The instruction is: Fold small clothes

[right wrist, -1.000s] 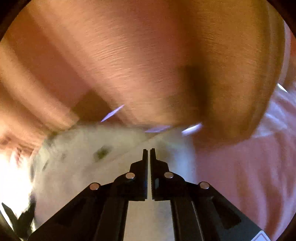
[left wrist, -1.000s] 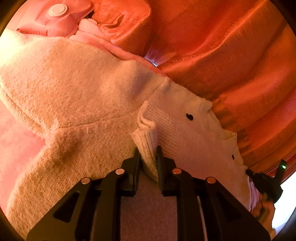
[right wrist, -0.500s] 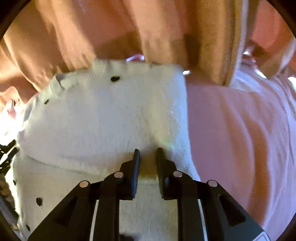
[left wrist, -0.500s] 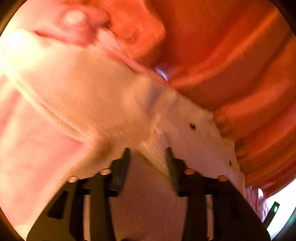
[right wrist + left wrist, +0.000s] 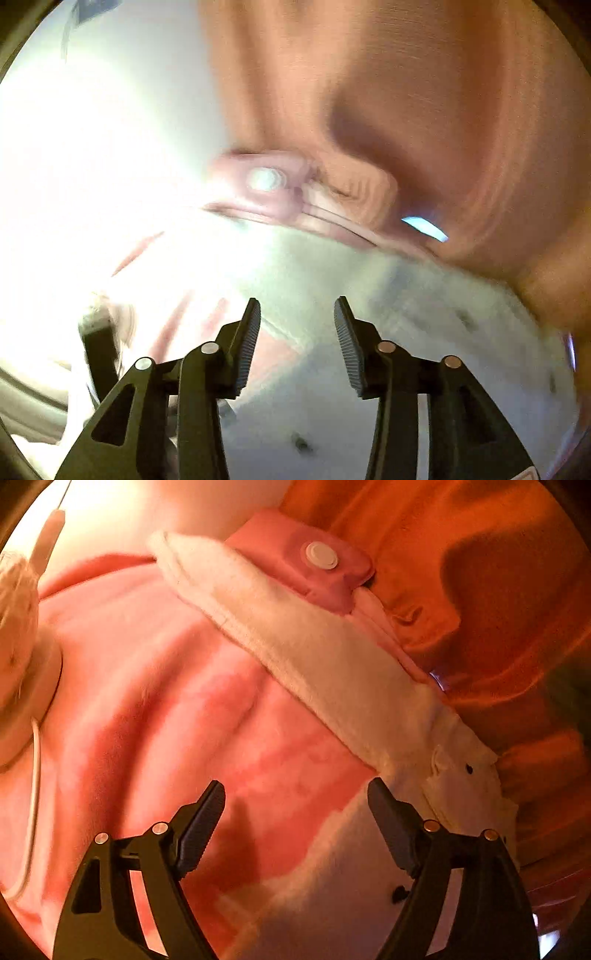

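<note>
A cream knitted sweater (image 5: 332, 664) with small black hearts lies on a pink fuzzy blanket (image 5: 147, 701); one sleeve stretches up and left toward a pink pouch. My left gripper (image 5: 295, 797) hovers above the blanket beside the sweater's edge, jaws opening wide, nothing between them. In the blurred right wrist view the same sweater (image 5: 406, 369) fills the lower half. My right gripper (image 5: 297, 317) hangs over it, jaws opening, with no cloth pinched between the pads.
A pink pouch with a white round cap (image 5: 321, 555) lies at the sleeve's far end. An orange blanket (image 5: 480, 590) is heaped along the right. A cream plush thing and a white cord (image 5: 35, 775) sit at the left edge.
The left gripper let go of the sweater's folded edge, opened wide and swung left over the pink blanket. The right gripper opened and swept fast across the sweater.
</note>
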The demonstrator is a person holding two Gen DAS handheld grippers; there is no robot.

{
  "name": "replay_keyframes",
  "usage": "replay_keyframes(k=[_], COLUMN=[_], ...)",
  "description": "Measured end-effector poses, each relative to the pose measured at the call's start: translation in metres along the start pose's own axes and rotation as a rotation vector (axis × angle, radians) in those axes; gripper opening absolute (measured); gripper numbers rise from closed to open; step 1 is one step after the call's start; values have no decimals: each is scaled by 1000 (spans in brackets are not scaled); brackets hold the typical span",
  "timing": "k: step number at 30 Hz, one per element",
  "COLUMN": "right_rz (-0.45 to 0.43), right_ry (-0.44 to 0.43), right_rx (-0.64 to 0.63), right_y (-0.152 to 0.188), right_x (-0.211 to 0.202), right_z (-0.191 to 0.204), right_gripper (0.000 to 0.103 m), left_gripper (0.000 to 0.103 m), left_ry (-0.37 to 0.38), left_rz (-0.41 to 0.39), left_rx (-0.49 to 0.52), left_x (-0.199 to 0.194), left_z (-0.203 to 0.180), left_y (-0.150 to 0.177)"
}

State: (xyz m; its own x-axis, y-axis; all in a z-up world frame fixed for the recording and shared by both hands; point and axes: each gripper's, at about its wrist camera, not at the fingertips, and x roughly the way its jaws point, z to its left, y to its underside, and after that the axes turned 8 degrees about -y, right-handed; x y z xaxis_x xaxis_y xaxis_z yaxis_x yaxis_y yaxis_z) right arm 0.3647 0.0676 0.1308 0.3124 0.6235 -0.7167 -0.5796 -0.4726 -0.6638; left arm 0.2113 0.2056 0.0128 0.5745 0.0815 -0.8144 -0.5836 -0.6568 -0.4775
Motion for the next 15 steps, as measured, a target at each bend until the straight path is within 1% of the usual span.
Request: replay_keyframes(k=[1,2,4,6,8,9,10,12,13,14,15], right_rz=[34,74,143,185,224,252,268,320,344,375,394], right_ry=[-7,12,14,-27,-58,-69,-83,-111,-113,-101,-89], right_rx=[-63,-140,-203,-238,-287,-322,-334,-352,-363,-379,-380], right_y=[-16,-32,-43,-50,-49,-46,-40,-32,-28,-20,-16], right_x=[19,44,85,129,162,187,190,220,232,245,252], right_z=[12,22,38,52,64,73,77,86,88,90,89], right_gripper=[53,54,55,55,54,54,54,53,52,46,24], left_gripper=[77,77,86,89,89,89,89,89,89,89,89], left_ry=[7,4,-16,-51,-76,-83,-98,-139,-148,-149,-153], left_rz=[-17,-37,-85,-105,-122,-119,-114,-118,-100,-81,-72], left_rx=[-43,-81,-180,-242,-256,-254,-241,-203,-182,-169,-162], left_x=[-5,-9,-19,-23,-26,-27,-25,-22,-18,-14,-11], left_z=[5,10,23,34,42,45,44,41,39,38,39], left_y=[1,0,-5,-9,-14,-15,-16,-17,-17,-17,-17])
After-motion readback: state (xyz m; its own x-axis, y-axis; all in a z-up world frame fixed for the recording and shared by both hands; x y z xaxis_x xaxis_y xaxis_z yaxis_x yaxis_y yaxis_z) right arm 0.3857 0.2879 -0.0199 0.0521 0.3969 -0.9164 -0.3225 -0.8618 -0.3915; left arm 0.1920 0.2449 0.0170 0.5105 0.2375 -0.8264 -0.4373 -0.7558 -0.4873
